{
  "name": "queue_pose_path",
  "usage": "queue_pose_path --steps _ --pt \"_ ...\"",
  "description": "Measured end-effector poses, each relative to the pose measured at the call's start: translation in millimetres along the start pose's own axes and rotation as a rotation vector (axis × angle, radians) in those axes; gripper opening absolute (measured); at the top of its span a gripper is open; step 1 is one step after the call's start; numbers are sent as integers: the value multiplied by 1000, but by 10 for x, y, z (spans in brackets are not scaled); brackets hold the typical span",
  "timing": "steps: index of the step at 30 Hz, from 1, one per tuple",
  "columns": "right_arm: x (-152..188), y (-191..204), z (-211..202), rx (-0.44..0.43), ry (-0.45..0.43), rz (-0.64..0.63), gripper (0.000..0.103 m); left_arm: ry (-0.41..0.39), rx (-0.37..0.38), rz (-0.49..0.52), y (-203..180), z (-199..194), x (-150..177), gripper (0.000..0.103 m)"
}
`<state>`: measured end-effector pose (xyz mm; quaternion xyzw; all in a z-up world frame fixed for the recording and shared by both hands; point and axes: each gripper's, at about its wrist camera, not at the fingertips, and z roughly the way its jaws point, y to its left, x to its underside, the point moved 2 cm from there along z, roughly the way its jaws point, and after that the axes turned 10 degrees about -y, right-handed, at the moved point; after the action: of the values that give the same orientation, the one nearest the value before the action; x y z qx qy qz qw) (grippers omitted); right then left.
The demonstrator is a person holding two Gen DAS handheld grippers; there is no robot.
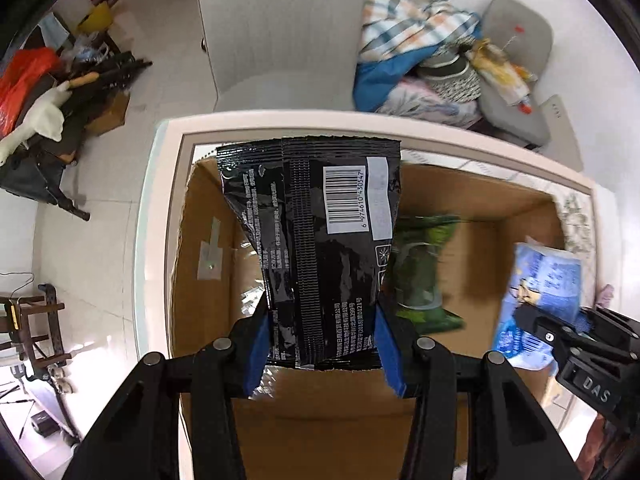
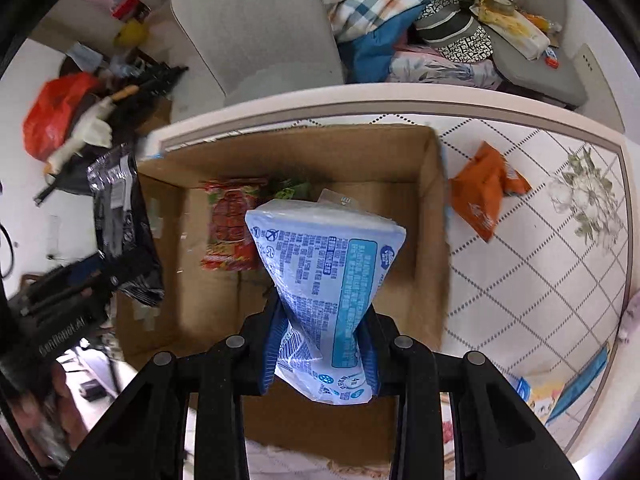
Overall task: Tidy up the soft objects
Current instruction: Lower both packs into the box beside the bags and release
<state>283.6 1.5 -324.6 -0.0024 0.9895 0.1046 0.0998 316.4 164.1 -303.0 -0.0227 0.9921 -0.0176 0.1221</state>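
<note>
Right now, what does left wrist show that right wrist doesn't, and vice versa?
Left wrist only: the barcode side of the black packet, clamped in the left gripper, and a green packet lying in the cardboard box.

Right wrist only: a red packet in the box, an orange packet lying on the tabletop outside it, and the label of the blue-white packet, pinched in the right gripper.

Both: the box, both held packets, the grey chair.

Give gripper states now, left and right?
Left gripper: closed on the black packet.
Right gripper: closed on the blue packet.
</note>
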Motion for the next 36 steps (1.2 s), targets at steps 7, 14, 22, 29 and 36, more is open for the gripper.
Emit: queue_pose_path --steps 7,14,22,29,36 --pt "-155 -28 405 94 30 -23 36 79 -15 18 69 383 -40 44" --pt "-264 -25 571 138 32 -28 48 150 -17 49 38 564 -48 47" --pt "-319 6 452 140 13 -17 70 99 1 -13 157 383 -105 59" --pt "-114 100 237 131 14 -25 85 20 -7 -33 216 35 -2 99" --pt "239 157 -38 145 -41 7 103 -53 -16 -9 116 -343 316 99"
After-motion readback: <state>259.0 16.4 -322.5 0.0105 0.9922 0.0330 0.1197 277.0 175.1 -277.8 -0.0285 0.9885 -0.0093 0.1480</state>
